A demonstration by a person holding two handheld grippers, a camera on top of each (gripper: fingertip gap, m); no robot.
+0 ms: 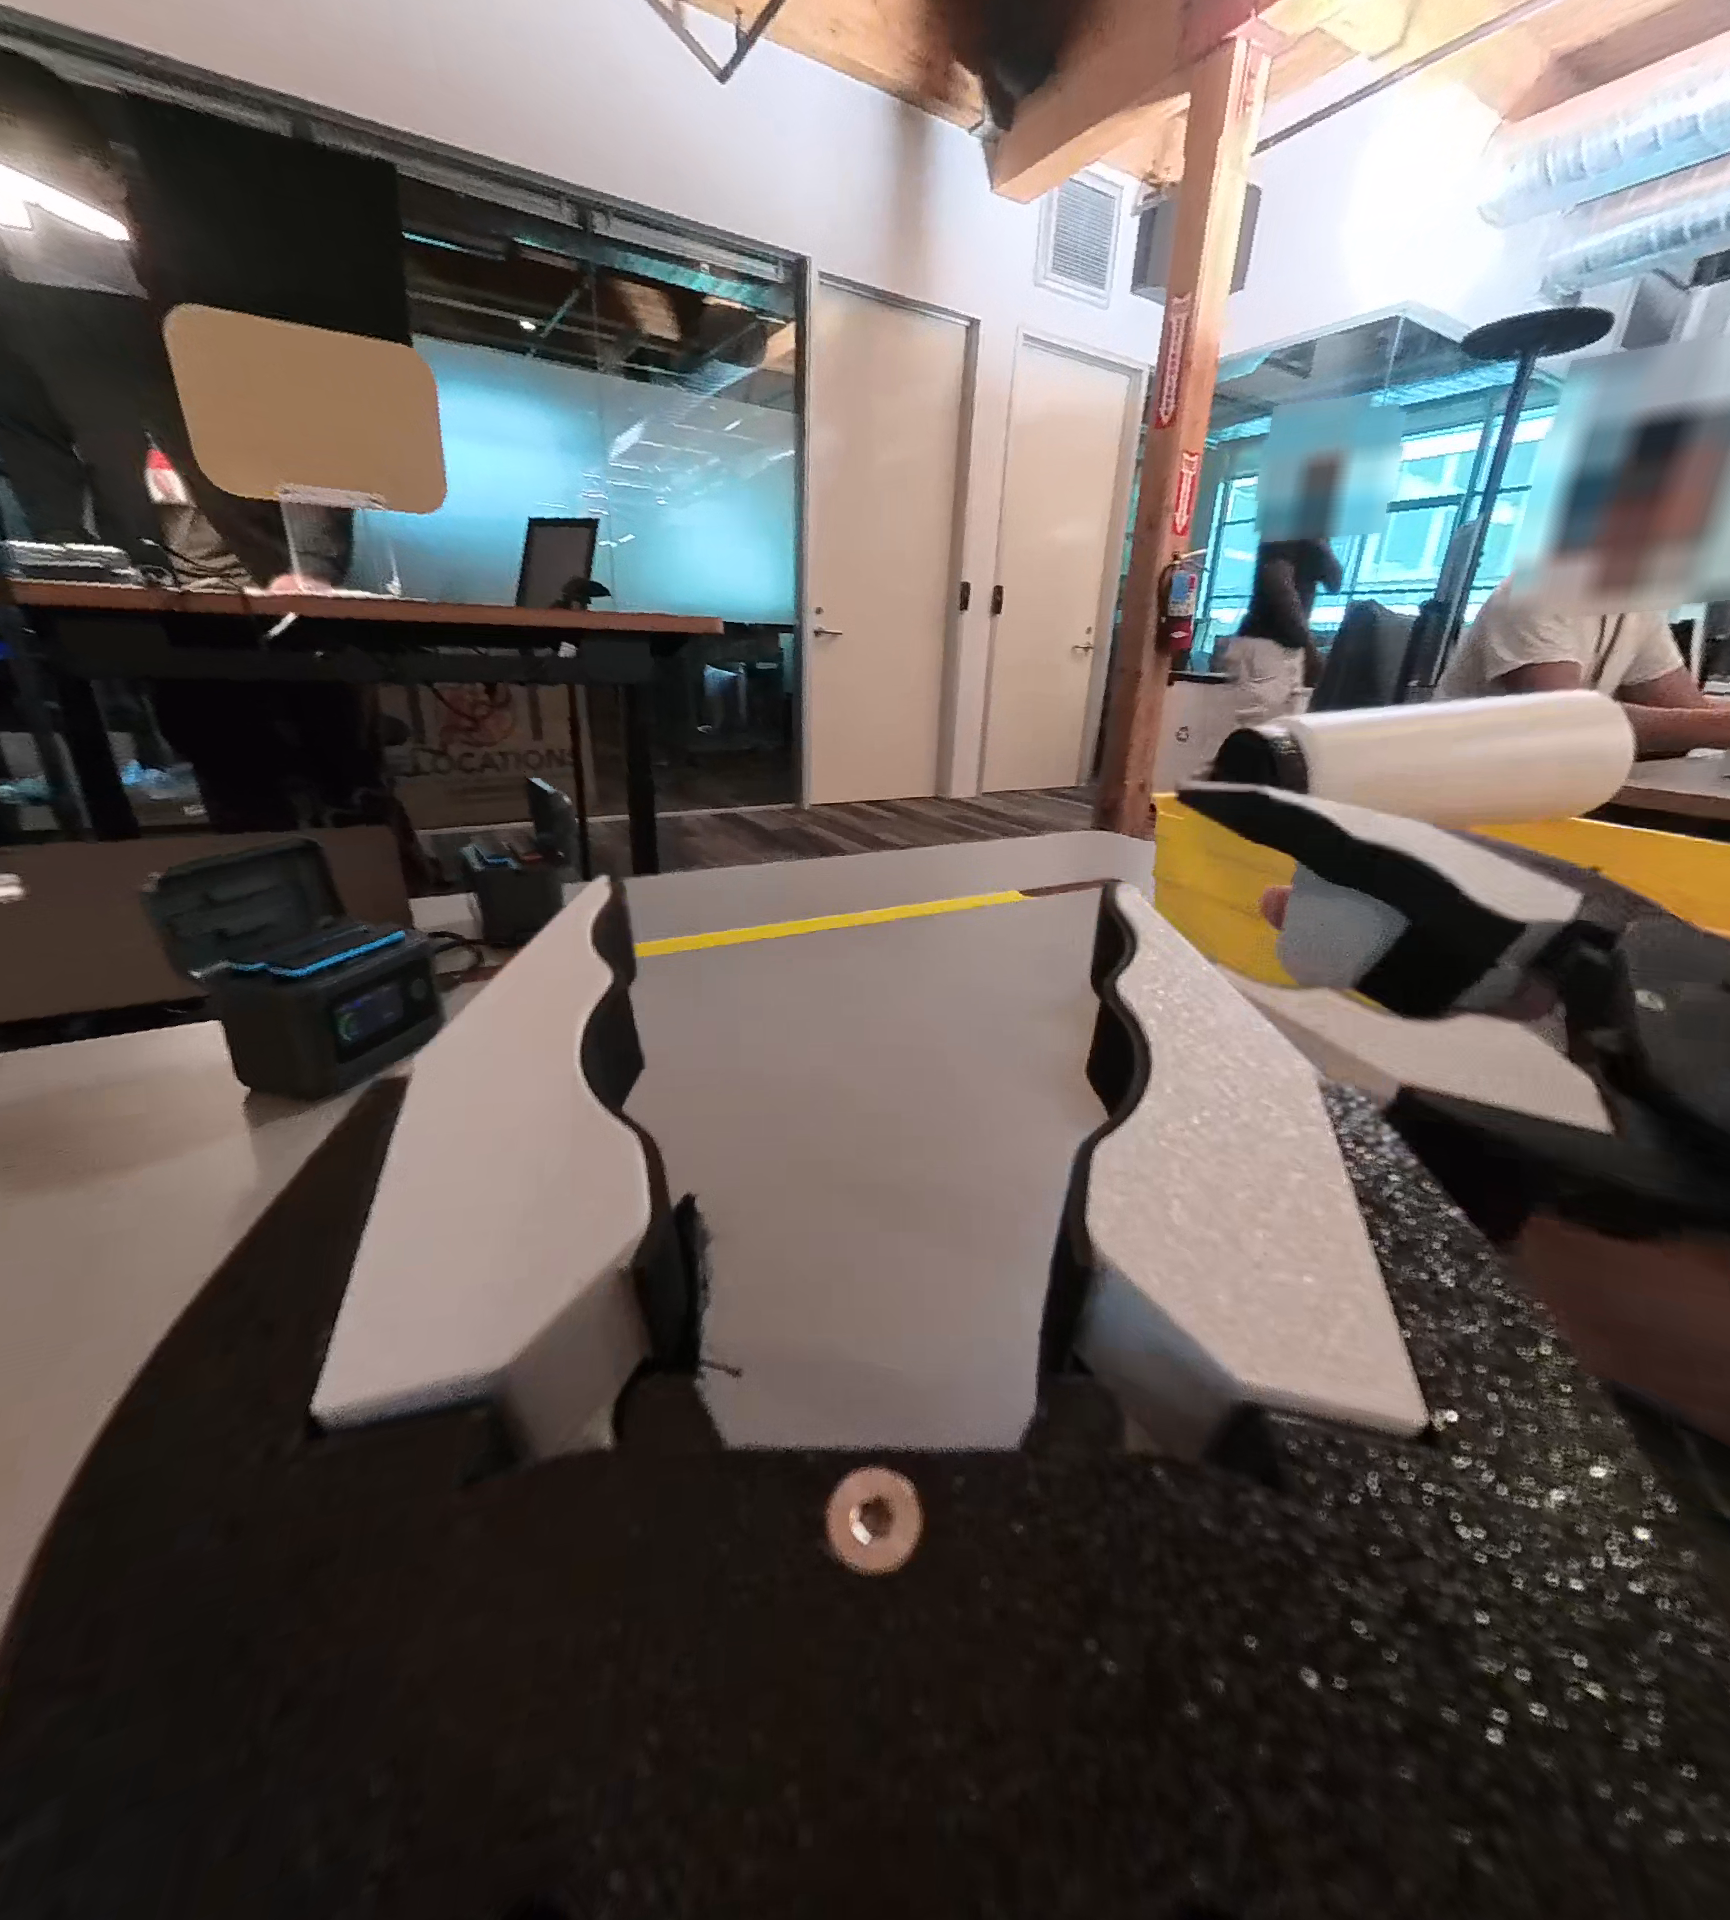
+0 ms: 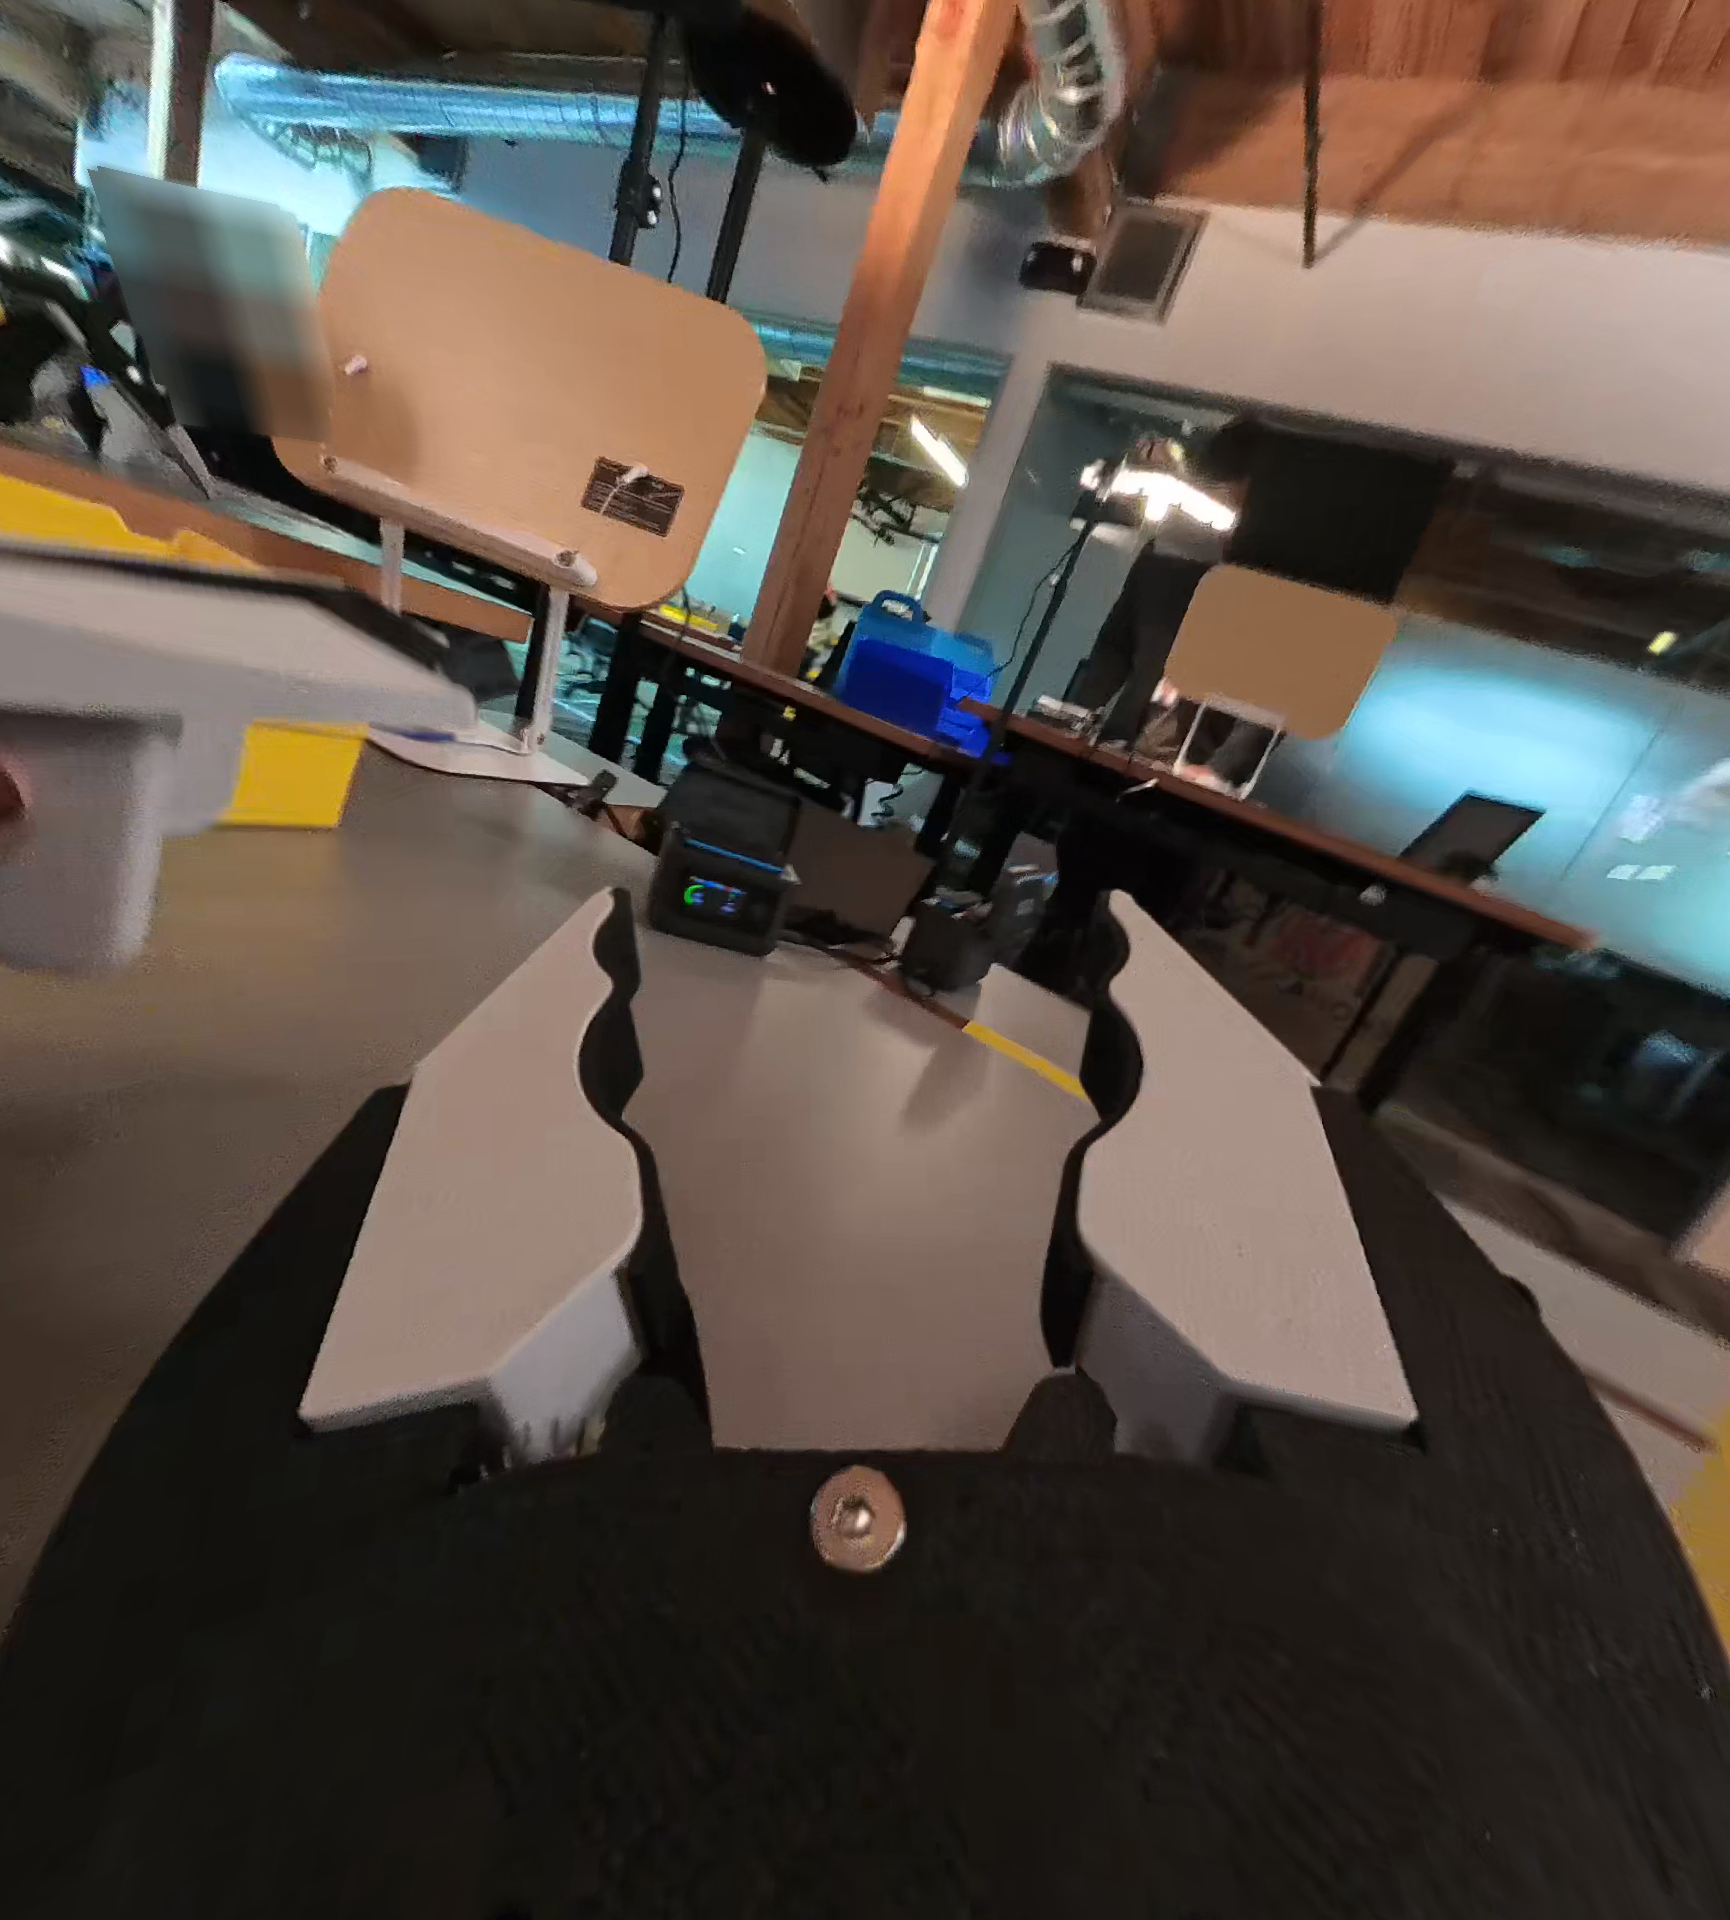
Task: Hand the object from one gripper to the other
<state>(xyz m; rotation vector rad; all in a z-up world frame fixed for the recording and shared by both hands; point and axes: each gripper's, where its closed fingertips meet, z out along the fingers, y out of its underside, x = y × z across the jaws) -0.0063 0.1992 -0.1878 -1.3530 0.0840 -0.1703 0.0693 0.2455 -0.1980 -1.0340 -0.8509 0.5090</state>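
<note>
Handover drill, both tools empty – the left gripper (image 1: 863, 904) sits mid-frame in its own view with jaws spread wide over the pale table (image 1: 61, 1195) and nothing between them. The right gripper (image 2: 866, 914) is likewise wide open in its own view, holding nothing.

The probable object, a white roll (image 1: 1453, 753) with a black end, shows at the right edge of the left wrist view, approx. level with the top of a yellow bin (image 1: 1214, 894). It appears just above and behind the right gripper's upper finger. Whether it touches that finger or rests on something farther back cannot be told. It does not show in the right wrist view at all.

The roll's long axis runs roughly across the frame, black end toward the left, slightly tilted. Judged from here, the right gripper is much the nearer – the left would have to swing right and up, jaws set across that axis.
</note>
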